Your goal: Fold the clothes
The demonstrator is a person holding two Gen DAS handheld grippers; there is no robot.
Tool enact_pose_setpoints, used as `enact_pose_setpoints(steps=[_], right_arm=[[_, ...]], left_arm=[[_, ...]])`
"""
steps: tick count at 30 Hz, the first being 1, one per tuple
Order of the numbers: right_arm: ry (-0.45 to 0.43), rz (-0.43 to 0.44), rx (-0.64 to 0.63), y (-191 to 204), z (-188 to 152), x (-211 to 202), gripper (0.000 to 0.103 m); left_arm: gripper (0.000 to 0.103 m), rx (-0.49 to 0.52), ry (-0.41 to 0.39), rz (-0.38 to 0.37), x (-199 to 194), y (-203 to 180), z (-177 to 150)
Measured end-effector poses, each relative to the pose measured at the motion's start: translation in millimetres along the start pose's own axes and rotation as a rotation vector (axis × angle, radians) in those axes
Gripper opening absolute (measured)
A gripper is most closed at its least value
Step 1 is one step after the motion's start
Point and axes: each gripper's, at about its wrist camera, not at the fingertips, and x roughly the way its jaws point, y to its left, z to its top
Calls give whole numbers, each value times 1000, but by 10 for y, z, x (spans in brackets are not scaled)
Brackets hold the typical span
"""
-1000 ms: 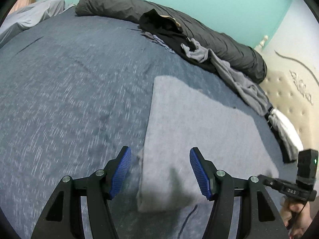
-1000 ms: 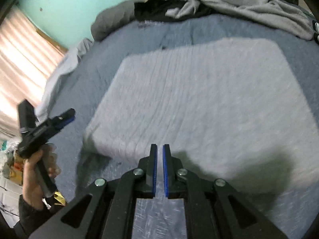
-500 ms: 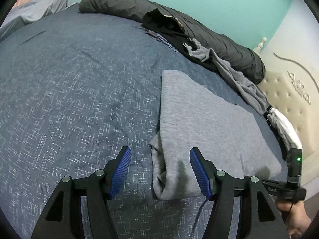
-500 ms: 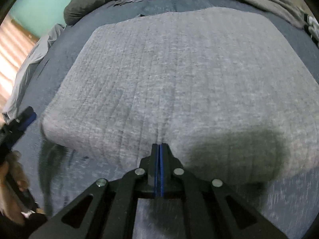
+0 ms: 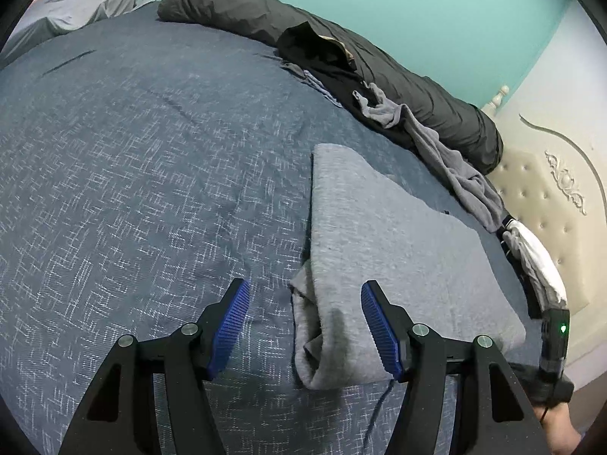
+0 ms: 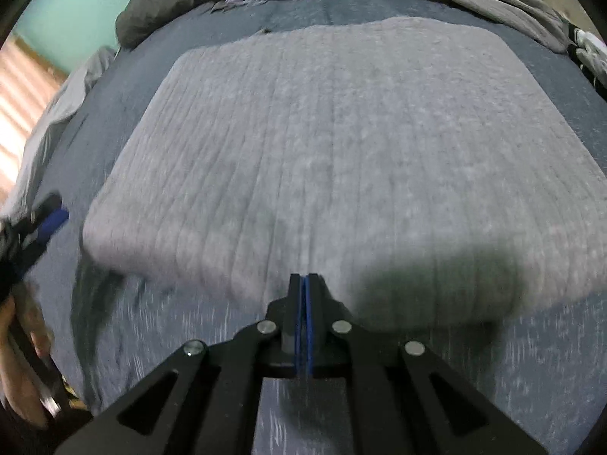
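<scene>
A folded light-grey knitted garment (image 5: 383,250) lies flat on a bed covered in a dark blue bedspread flecked with white cross-hatching (image 5: 132,189); in the right wrist view the same garment (image 6: 341,144) fills most of the picture as a broad rectangle with fine vertical ribs, its near edge rounded by the fold. The left hand-held gripper (image 5: 305,326) stands wide, its blue ribbed pads apart and nothing pressed between them; it hangs over the garment's near left corner, where loose layers of the fabric bunch and spill onto the bedspread; whether the pads touch the cloth cannot be told. The right hand-held gripper (image 6: 304,284) is closed narrow, its blue pads together with no cloth seen between them; its tips sit at the middle of the garment's near edge, and contact cannot be judged through the blur. Along the far side of the bed lies a long dark grey rolled duvet (image 5: 341,60); against it rest a black garment (image 5: 322,60) and a crumpled grey garment (image 5: 447,155), well apart from the folded one; a white and black piece of clothing (image 5: 535,261) lies by the cream tufted headboard (image 5: 546,197); behind stands a turquoise wall (image 5: 417,7).
</scene>
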Motion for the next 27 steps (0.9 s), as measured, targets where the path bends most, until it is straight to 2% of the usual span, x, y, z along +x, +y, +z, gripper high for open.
enact_pose_setpoints(steps=[4,10,14,16,20,23,27], right_arm=[[-16,11,32,-17,91,-64,0],[-48,-30,24,34,483,-18,0],[15,-51,7,30,322,94,0],[21,-70,-56,114,128,29,0],[52,-48,-46,85,-118,-66,0],[42,-23,-10,16,-173,-131,0],[-59,-12,15,-6,60,-289,0]], left_arm=[[66,3,-4,-7,-17,-20,-6],[66,-11,-6,-1,-28,33,11],[66,-22,-10,-2,-40,75,31],[67,-30,-9,-5,-40,88,38],[67,-33,-10,-11,-59,73,25],[67,-26,-10,-14,-76,44,5],[70,-20,-9,-13,-92,46,7]])
